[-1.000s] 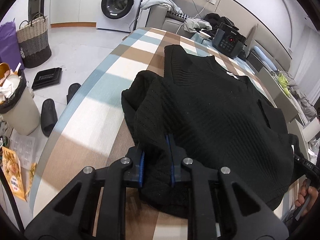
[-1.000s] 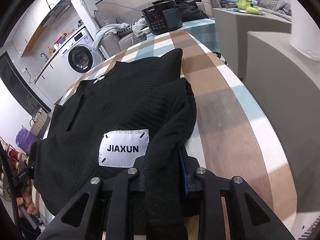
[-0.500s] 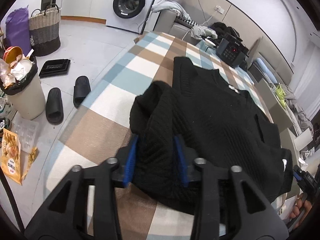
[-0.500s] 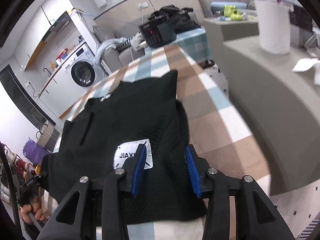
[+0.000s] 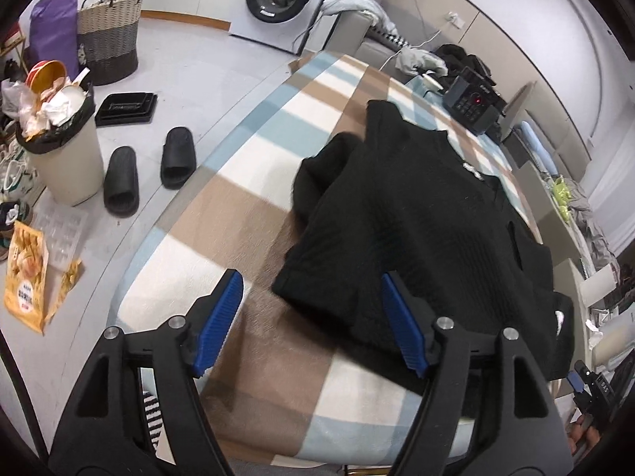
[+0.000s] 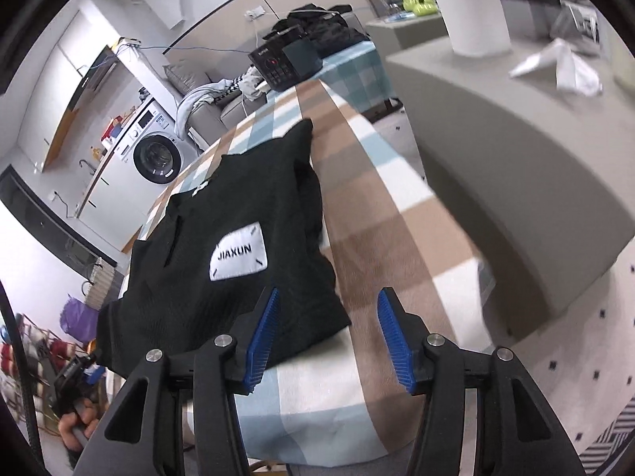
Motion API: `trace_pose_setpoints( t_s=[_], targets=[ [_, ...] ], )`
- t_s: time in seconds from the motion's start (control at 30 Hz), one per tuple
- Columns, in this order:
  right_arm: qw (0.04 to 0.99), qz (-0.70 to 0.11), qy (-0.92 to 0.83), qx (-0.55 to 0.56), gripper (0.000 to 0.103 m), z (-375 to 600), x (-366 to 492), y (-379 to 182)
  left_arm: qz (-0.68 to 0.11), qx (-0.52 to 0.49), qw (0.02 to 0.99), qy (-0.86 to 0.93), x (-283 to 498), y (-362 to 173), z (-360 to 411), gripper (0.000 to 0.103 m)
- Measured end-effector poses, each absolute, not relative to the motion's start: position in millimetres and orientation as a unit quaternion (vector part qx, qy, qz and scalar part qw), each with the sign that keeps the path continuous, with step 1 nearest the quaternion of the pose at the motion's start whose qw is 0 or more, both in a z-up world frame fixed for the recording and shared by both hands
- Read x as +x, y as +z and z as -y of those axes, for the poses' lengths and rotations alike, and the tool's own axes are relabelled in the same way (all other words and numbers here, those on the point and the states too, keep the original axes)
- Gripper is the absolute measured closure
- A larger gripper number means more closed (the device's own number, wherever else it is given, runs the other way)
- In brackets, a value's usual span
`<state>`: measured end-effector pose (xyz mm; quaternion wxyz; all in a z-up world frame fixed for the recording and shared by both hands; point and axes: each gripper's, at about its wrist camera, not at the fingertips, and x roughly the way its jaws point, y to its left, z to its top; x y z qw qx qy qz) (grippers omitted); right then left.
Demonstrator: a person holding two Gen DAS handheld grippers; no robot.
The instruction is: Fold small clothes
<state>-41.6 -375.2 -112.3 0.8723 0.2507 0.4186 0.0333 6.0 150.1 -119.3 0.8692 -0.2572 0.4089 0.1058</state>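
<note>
From my left wrist camera the near right corner of the black sweater (image 5: 416, 218) runs behind the gripper's right finger, so I cannot see its hem there. The other gripper shows only as a sliver at the frame edge in each view, with part of a hand around it. On the right view the sweater's left side is cut off by the dark rim.

A second ago both grippers were clamped on folded sleeve fabric at the sweater's near edge. Now that fabric lies flat, and both cameras sit further back from the garment.

My left gripper (image 5: 309, 317) stands wide apart, its jaws having just been opening; between them I see checked blanket (image 5: 246, 182) and the sweater's near left corner, with no pad pressing on cloth. My right gripper (image 6: 325, 333) is also parted, its jaws having just been opening, with the sweater's near right corner between them, unpinched. The sweater lies spread on the blanket, its white JIAXUN patch (image 6: 237, 252) face up.
</note>
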Motion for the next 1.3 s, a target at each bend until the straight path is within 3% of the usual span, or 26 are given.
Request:
trace_pose_setpoints(
  t_s=[0.3,0.4,0.47,0.73,0.87,0.9,1.3],
  targets=[
    [0.869,-0.429,0.051,0.240,0.051,365.8,-40.4,-118.8,-0.402,-0.287,0.864,0.101,14.3,-133.5,-153.1,0.038],
    [0.868,-0.430,0.049,0.244,0.051,366.9,-40.0,-119.9,-0.388,-0.290,0.869,0.097,19.5,-129.9,-150.8,0.065],
    [0.869,-0.428,0.050,0.242,0.051,366.8,-39.0,-118.7,-0.374,-0.291,0.876,0.087,20.8,-125.6,-149.1,0.089],
    [0.868,-0.436,0.056,0.231,0.052,362.5,-31.3,-124.0,-0.360,-0.282,0.885,0.086,24.8,-113.4,-147.2,0.094],
    [0.883,-0.433,0.058,0.170,0.088,345.5,-31.6,-116.4,-0.357,-0.280,0.887,0.085,20.3,-110.4,-146.8,0.095],
    [0.886,-0.430,0.062,0.164,0.093,343.0,-32.9,-113.9,-0.356,-0.280,0.887,0.085,19.7,-110.0,-147.1,0.095],
    [0.912,-0.324,0.088,0.236,0.095,354.5,-8.2,-51.0,-0.308,-0.272,0.909,0.063,34.2,-66.3,-146.2,0.097]
  ],
)
